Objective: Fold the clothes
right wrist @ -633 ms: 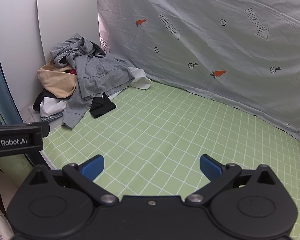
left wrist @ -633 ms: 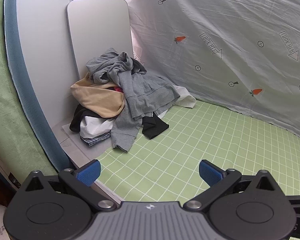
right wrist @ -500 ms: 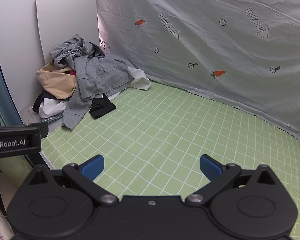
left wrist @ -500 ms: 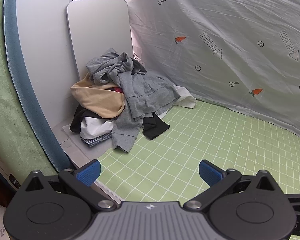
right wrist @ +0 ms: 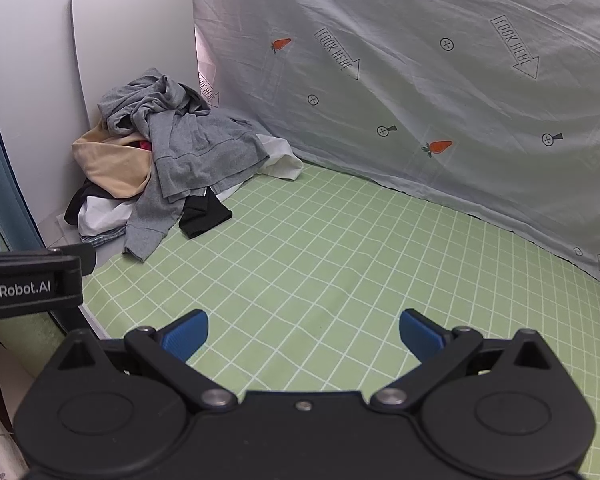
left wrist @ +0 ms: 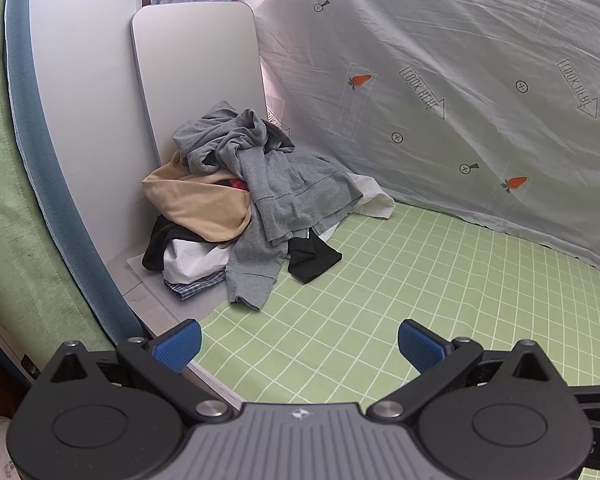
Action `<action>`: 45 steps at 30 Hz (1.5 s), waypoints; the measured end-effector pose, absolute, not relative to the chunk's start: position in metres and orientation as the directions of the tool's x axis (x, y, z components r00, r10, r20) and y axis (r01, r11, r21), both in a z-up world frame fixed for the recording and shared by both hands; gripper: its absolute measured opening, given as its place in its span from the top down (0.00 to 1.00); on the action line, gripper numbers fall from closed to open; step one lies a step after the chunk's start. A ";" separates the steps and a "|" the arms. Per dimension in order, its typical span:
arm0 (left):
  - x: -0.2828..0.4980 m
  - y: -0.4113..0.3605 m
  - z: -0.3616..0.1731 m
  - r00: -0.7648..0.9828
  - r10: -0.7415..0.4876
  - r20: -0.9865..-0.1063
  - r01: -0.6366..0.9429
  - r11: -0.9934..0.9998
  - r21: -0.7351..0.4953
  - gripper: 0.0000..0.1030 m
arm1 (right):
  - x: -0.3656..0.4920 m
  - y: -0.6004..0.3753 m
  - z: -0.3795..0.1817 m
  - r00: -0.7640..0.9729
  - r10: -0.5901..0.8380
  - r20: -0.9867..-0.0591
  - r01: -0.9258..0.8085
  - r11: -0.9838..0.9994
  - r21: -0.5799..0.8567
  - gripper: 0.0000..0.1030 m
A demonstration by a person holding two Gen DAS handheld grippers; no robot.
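Note:
A pile of clothes sits in the far left corner of the green checked surface [left wrist: 400, 300]. On top lies a grey hooded sweatshirt [left wrist: 284, 184], with a beige garment [left wrist: 196, 204], a black piece [left wrist: 312, 258] and white cloth [left wrist: 196, 258] under and beside it. The right wrist view shows the same grey sweatshirt [right wrist: 192, 148] and beige garment [right wrist: 108, 164]. My left gripper [left wrist: 298, 346] is open and holds nothing, well short of the pile. My right gripper [right wrist: 304, 334] is open and bare too, over the checked surface [right wrist: 340, 260].
A pale sheet printed with carrots and arrows [left wrist: 460, 100] hangs behind the surface. A white rounded board [left wrist: 196, 76] leans upright behind the pile. A green cushion with a blue edge [left wrist: 16, 200] borders the left. The left gripper's body [right wrist: 24, 284] shows at the right view's left edge.

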State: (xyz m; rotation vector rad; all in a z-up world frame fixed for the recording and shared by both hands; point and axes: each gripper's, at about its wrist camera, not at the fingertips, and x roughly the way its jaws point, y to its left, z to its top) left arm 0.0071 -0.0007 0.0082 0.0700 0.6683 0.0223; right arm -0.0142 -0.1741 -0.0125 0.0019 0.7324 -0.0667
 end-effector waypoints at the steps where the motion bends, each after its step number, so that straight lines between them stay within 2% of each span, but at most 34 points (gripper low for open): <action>1: 0.007 -0.001 0.008 0.784 0.042 -0.619 0.003 0.997 0.072 0.00 | -0.014 -0.174 -0.013 0.741 -0.060 -0.668 0.061 0.998 -0.021 0.00; 45: 0.019 0.000 -0.005 0.772 0.048 -0.634 0.013 0.996 0.091 0.00 | -0.002 -0.177 -0.019 0.737 -0.062 -0.673 0.079 0.997 -0.005 0.00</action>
